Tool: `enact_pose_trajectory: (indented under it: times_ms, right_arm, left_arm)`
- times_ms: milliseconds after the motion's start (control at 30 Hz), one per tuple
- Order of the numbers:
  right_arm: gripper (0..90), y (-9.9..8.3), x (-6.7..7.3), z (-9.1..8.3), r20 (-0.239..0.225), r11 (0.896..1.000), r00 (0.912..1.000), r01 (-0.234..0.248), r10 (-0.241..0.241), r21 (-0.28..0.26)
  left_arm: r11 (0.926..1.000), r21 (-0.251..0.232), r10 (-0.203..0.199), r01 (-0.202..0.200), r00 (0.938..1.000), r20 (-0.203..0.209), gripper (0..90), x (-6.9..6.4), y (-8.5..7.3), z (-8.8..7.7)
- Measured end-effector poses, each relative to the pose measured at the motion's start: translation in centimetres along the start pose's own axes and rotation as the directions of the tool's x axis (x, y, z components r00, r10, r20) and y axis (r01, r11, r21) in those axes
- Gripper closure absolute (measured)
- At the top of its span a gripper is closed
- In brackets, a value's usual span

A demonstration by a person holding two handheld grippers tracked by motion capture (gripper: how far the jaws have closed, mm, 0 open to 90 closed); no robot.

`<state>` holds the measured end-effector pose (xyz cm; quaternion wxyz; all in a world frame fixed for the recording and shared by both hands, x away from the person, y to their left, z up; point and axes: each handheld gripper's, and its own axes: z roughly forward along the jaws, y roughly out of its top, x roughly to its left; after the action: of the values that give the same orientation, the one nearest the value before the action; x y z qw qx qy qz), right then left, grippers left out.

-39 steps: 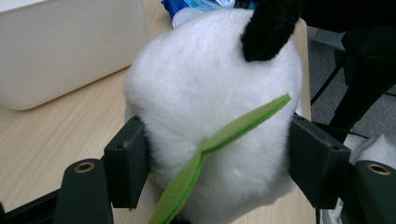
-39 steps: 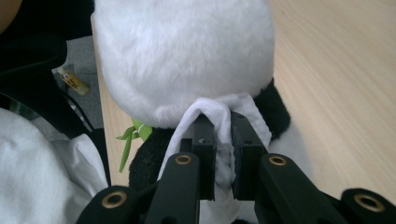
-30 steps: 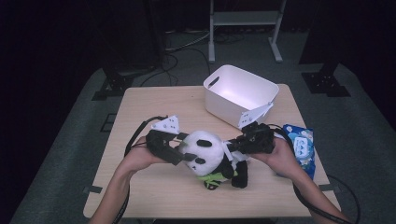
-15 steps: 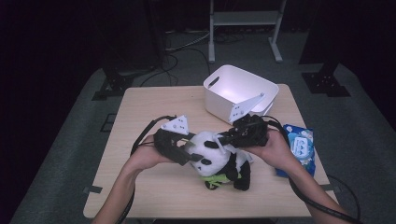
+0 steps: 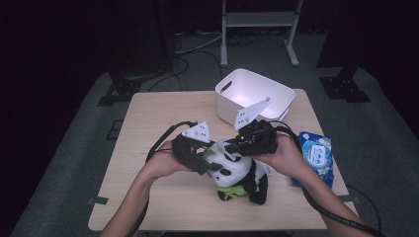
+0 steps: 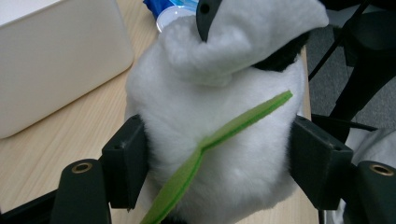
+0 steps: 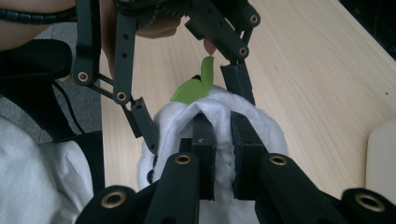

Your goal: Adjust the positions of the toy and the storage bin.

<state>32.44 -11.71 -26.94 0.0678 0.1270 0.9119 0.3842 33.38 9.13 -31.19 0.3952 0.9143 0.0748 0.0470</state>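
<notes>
The left gripper (image 6: pixel 219 154) clamps the panda plush (image 5: pixel 236 170) round its white body, one jaw on each flank, a green felt leaf (image 6: pixel 219 140) slanting between them. The right gripper (image 7: pixel 218 154), jaws nearly together, pinches a fold of white fur at the panda's top (its pads half buried in the pile). In the high view the plush sits just below frame centre, with bare tabletop (image 5: pixel 153 113) to the left. A white bin (image 5: pixel 276 98) stands near at upper right, a blue packet (image 5: pixel 316 155) at the right edge. Both forearms rise from the bottom edge, converging. The panda's face is partly hidden by the grippers.
</notes>
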Motion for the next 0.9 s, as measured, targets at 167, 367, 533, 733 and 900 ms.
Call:
enact_pose_trajectory:
  times_ms: [167,367,533,733,900]
  right_arm:
    - [81.8,-0.9,-0.3,-0.1,-0.002,1.000,0.9999,-0.013,0.013,0.001]
    - [81.8,-1.7,-0.3,-0.7,-0.002,1.000,0.9998,-0.021,0.021,0.006]
    - [81.6,-1.8,0.0,-1.2,0.017,1.000,0.9997,-0.015,0.015,0.022]
    - [81.6,-1.4,0.1,-0.8,0.024,1.000,0.9997,0.000,-0.001,0.027]
    - [81.5,-0.6,0.3,0.3,0.010,0.999,0.9998,0.017,-0.017,0.027]
  left_arm:
    - [0.9999,-0.012,-0.012,0.012,0.9999,-0.001,20.5,0.1,0.1,0.2]
    - [0.9990,-0.025,-0.038,0.038,0.9992,0.012,14.0,0.1,0.2,0.4]
    - [0.9988,-0.028,-0.039,0.040,0.9989,0.027,22.3,0.1,0.4,0.9]
    - [0.9995,-0.003,-0.031,0.031,0.9992,0.025,24.5,0.0,0.6,1.0]
    - [0.9996,0.002,-0.029,0.029,0.9993,0.026,26.0,0.0,0.2,0.8]
